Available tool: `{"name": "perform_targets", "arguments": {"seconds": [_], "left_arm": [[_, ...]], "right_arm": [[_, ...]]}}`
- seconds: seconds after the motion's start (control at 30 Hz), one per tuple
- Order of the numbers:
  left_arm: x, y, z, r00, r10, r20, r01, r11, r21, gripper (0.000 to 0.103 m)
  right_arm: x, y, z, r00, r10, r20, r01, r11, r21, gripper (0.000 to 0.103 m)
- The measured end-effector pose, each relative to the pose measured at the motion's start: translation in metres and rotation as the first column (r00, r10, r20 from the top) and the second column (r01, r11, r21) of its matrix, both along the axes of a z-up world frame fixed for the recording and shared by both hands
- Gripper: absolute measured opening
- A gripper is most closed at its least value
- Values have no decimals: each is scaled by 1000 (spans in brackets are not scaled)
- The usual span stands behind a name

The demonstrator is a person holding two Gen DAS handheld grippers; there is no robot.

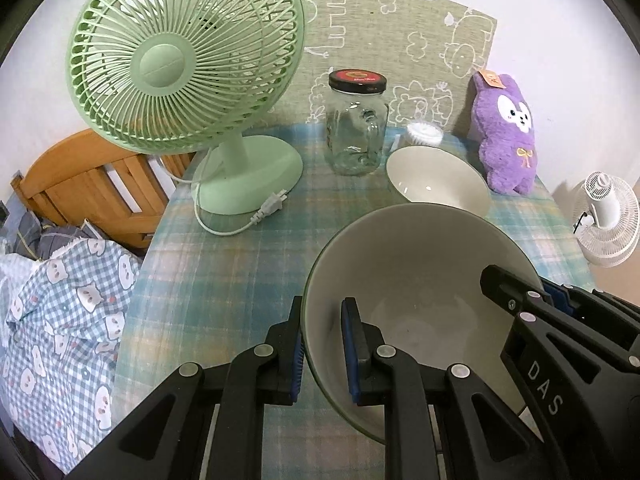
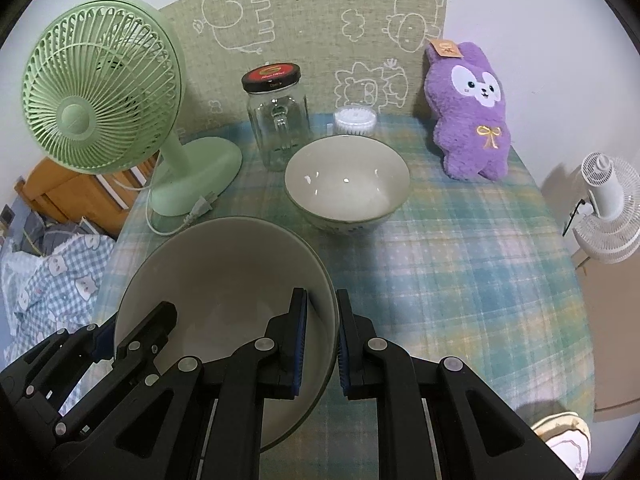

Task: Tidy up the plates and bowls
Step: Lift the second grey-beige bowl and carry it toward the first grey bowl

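Both claws are clamped on one large bowl (image 1: 416,304): the left claw (image 1: 324,354) on its left rim, the right claw (image 2: 322,346) on its right rim. The carry is under way; next, lowering it squarely into the smaller bowl (image 2: 347,184) ahead on the table (image 2: 460,280).

White letters reading "DAS" are showing on the black arm of the right tongs (image 1: 560,296), at the lower right of the left wrist view. The red and black lid (image 2: 271,76) of the glass jar (image 2: 280,132), upper middle of the right wrist view, is carrying gold lettering too small to read, and the paper tag (image 2: 445,49) on the purple plush rabbit (image 2: 472,120) is bearing a mark that cannot be made out.
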State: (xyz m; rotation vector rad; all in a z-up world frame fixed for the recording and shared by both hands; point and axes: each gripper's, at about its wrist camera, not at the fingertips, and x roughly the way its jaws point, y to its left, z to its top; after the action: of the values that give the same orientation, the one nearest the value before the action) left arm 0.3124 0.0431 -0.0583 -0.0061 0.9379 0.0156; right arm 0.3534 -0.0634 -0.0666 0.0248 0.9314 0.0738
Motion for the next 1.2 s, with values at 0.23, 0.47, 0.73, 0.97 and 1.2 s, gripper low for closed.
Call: {"name": "perform_targets", "arguments": {"seconds": [0.23,0.47,0.73,0.97,1.2], "left_arm": [[-15,-12,6,1000,5,2,-4,1000,-5,14],[-30,-23,17,1000,9,19,-9,1000,-7,14],[-51,-35,31,999,20,39,-20,1000,-8,14],[-71,-44,42,998,33,54,-32,999,-9,14],[-93,-51,45,997,47,55,-46,999,-14,14]], "right_arm": [[-19,-12,6,1000,0,2,0,1000,3,16],[-37,-24,17,1000,2,16,-2,1000,11,16],[-59,-37,31,999,10,35,-11,1000,16,16],[-78,-47,39,999,17,43,-18,1000,23,16],[-99,-57,42,999,31,45,-32,999,24,16]]}}
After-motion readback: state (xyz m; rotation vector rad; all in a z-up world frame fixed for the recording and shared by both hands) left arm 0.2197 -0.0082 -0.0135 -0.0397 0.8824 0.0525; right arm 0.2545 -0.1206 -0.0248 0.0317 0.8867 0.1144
